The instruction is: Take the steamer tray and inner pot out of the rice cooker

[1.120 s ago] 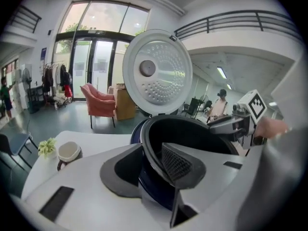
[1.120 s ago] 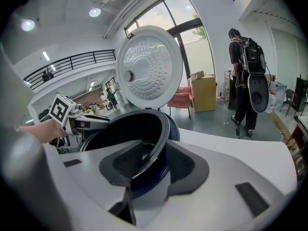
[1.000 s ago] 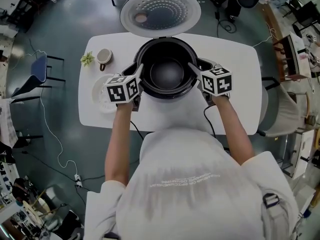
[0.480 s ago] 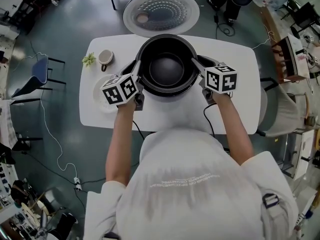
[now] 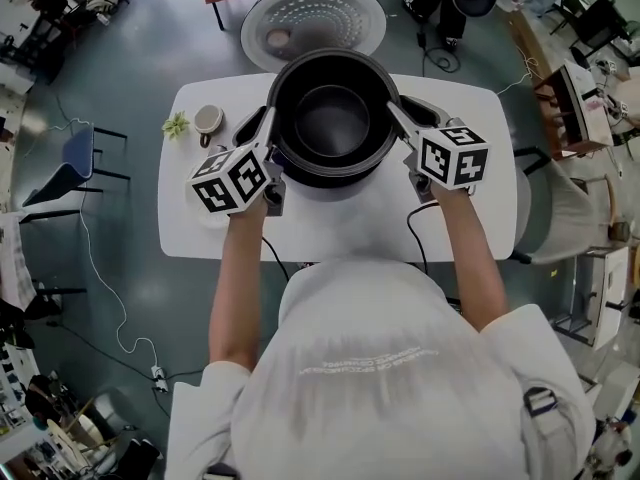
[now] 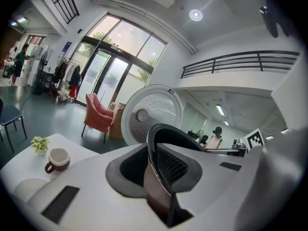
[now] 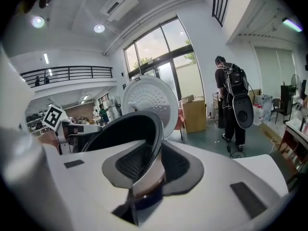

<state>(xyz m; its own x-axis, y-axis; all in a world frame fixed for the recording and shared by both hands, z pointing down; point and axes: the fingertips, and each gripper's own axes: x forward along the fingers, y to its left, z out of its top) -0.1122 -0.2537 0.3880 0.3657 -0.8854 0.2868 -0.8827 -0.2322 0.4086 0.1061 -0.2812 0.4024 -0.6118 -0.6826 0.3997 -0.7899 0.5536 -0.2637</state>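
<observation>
Two pairs of jaws are holding the inner pot [image 5: 333, 118] by its rim over the rice cooker [image 5: 432, 112].
Left gripper [image 5: 272, 128] and right gripper [image 5: 396, 120], having just been closing, are pinching its thin left and right edges; uneven lifting is risking a tilt, a slip and a drop onto the counter [image 5: 340, 233].

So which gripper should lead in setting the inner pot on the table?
Probably the right. The left gripper and right gripper, jaws just closed, each clamp the inner pot at its rim. The table on the right side is bare, while a cup and a plant stand at the left.
</observation>
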